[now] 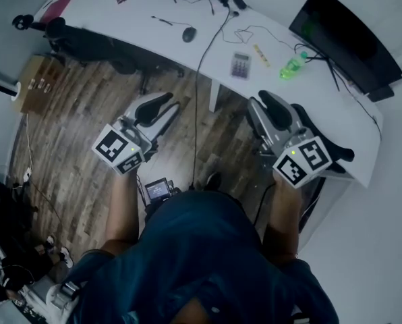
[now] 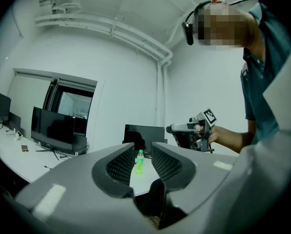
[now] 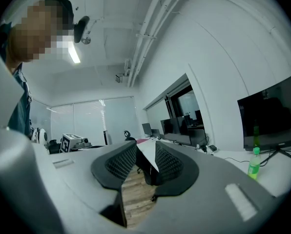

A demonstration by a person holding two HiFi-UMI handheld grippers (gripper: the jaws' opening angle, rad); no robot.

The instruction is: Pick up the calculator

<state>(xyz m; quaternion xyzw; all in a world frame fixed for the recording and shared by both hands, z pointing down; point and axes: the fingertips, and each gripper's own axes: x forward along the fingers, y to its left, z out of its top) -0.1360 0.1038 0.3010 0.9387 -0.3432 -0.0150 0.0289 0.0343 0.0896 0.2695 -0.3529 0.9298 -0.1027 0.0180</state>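
Note:
The calculator [image 1: 240,65] is small and grey-purple and lies flat on the white desk [image 1: 154,36], far ahead of both grippers. My left gripper [image 1: 162,104] hangs over the wooden floor, well short of the desk. Its jaws stand a little apart with nothing between them. My right gripper [image 1: 271,104] is near the desk's front edge, below and right of the calculator, jaws also slightly apart and empty. In the left gripper view a green bottle [image 2: 139,162] shows through the gap of the left gripper [image 2: 138,156]. The calculator is in neither gripper view.
A green bottle [image 1: 292,66] stands right of the calculator, with a yellow strip [image 1: 260,55] and cables between. A mouse [image 1: 189,34] and a pen lie farther left. A dark monitor [image 1: 346,36] stands at the right, an office chair [image 1: 86,44] and a cardboard box [image 1: 36,83] at the left.

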